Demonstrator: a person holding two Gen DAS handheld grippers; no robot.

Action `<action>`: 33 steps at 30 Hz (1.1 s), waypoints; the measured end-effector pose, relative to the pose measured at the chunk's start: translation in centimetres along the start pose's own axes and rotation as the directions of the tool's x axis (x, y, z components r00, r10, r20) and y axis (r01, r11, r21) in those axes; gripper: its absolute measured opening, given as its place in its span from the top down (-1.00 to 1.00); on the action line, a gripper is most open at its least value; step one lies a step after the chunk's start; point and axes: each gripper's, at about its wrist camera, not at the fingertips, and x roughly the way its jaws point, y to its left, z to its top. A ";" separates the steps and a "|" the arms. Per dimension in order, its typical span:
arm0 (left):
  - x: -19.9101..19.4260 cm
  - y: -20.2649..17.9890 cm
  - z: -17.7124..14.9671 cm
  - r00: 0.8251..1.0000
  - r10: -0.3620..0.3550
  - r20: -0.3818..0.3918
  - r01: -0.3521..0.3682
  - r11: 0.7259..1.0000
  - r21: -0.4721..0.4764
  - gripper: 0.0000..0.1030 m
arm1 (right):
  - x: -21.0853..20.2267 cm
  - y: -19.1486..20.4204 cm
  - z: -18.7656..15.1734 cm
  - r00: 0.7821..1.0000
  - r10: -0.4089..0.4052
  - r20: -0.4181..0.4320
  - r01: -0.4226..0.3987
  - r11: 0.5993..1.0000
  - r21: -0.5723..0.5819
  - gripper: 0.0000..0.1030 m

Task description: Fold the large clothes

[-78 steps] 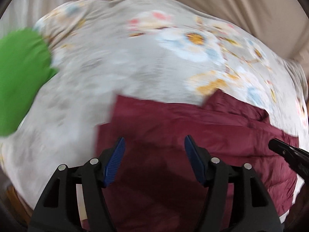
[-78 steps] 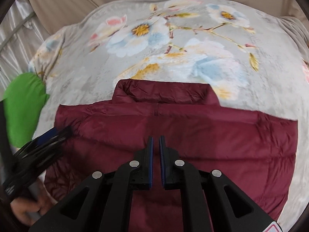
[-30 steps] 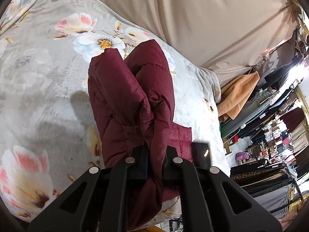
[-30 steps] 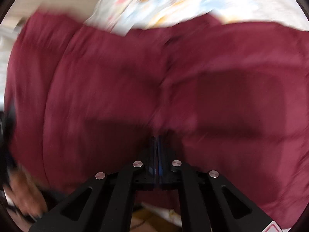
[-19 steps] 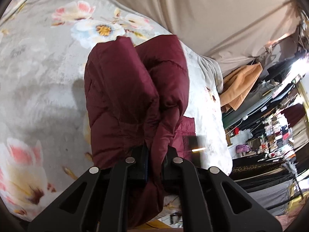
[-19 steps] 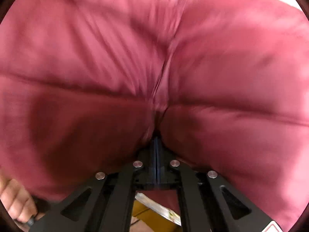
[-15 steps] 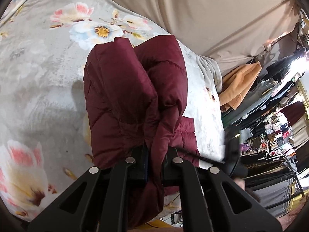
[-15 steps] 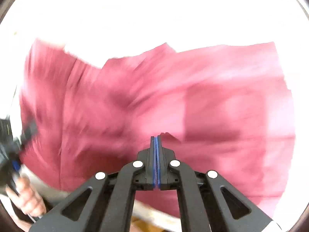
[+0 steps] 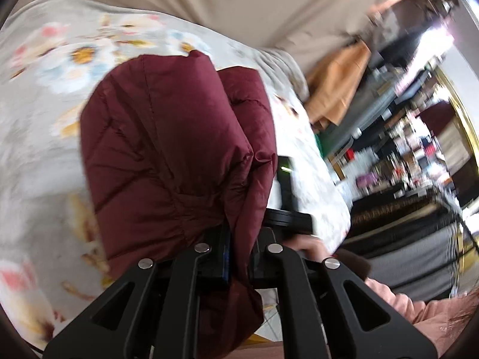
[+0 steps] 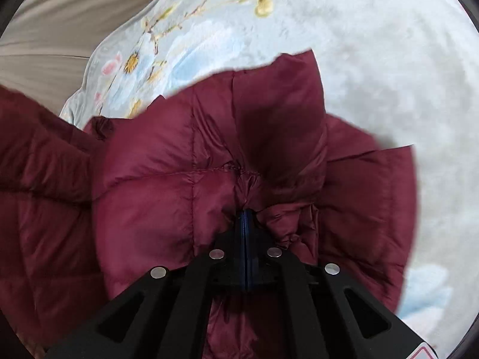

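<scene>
The maroon puffer jacket (image 9: 167, 155) is lifted above the floral blanket (image 9: 45, 119), bunched and hanging between both tools — the left gripper (image 9: 239, 251) is clamped on a thick fold of it, and the right gripper (image 10: 245, 233) has its jaws pressed together on a pinch of fabric near a quilted seam. I judge it light, soft and puffy with a smooth, rather slippery shell, so a grip on a stitched seam or hem should slip less than one on the padding.

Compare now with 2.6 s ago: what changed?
The jacket went from flat on the blanket to bunched and lifted. The left hand-held gripper, then open, is shut on it. The right hand-held gripper, then shut above it, now pinches it. Blanket unchanged.
</scene>
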 end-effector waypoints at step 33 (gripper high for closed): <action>5.0 -3.5 0.0 0.996 0.084 -0.029 -0.082 0.994 0.070 -0.15 | -9.4 2.9 3.0 0.982 -0.008 0.187 0.027 0.994 -0.103 0.80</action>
